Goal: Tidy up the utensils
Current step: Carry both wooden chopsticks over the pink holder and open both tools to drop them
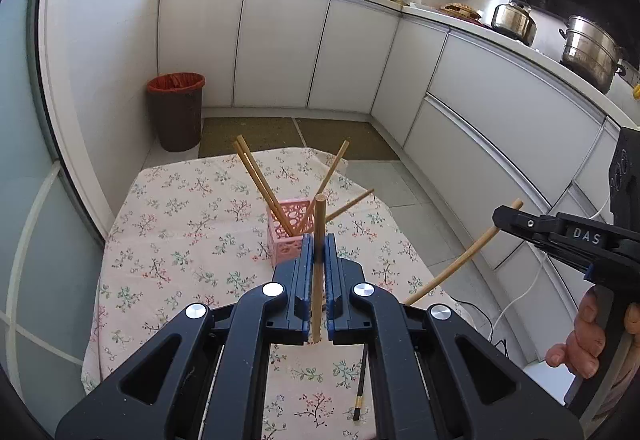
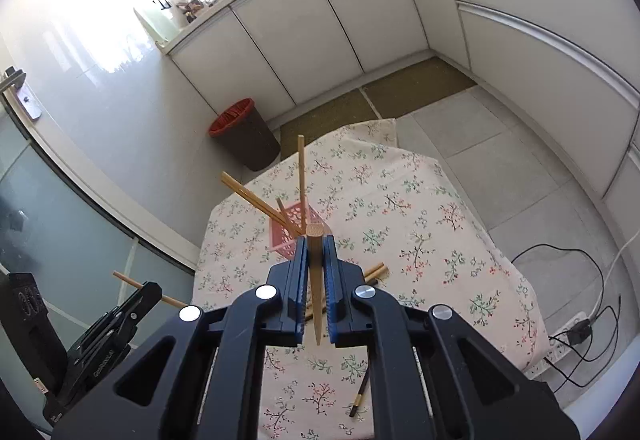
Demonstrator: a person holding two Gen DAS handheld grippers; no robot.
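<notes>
Two claws each grip one chopstick. The left claw (image 1: 319,248) is clamped on a chopstick (image 1: 319,224) that runs lengthwise between its fingers, blunt end forward. The right claw (image 2: 316,252) is clamped likewise on its own chopstick (image 2: 315,240). The pink holder (image 1: 286,236) stands on the table (image 1: 180,224), ahead of and below both claws, with several chopsticks already leaning in it. The left claw looks nearer to it, so its stick probably has to be tipped upright over the opening. A dark chopstick (image 1: 361,388) lies loose on the cloth.
</notes>
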